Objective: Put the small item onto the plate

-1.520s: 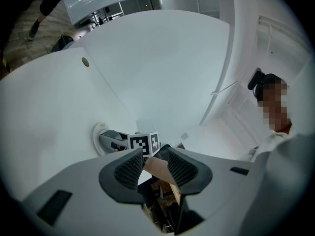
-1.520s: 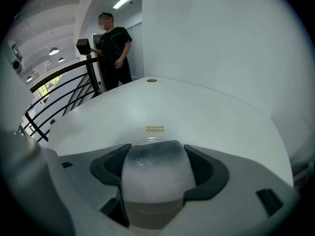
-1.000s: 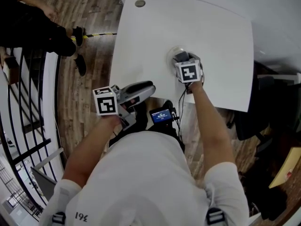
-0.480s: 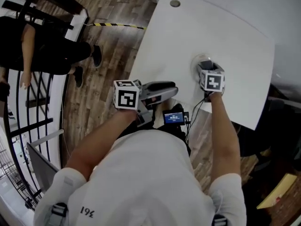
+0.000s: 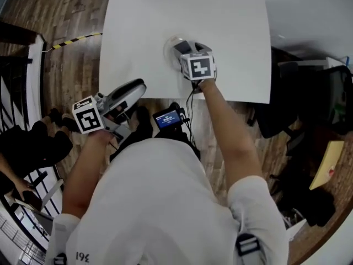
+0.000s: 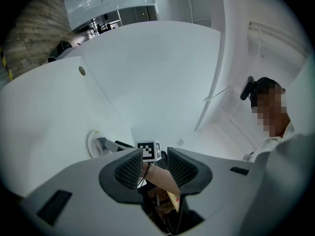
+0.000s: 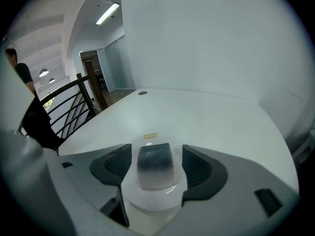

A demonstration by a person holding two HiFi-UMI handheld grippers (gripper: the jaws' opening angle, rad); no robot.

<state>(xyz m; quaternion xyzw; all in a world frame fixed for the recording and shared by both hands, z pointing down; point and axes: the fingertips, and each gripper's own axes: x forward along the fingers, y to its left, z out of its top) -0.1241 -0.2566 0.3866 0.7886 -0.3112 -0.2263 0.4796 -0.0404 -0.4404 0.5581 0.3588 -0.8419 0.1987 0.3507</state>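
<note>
On the white worktop (image 5: 220,26), the right tool (image 7: 156,167) still hovers over the small round white plate (image 7: 150,198), jaws released either side of the small dark grey block (image 7: 155,161) resting on it, so placing looks done; the left tool (image 6: 149,168) hangs open and empty, near left.

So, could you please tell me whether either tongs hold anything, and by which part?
Nothing is held. The small item lies on the plate between the open right tongs; the left tongs are empty.
</note>
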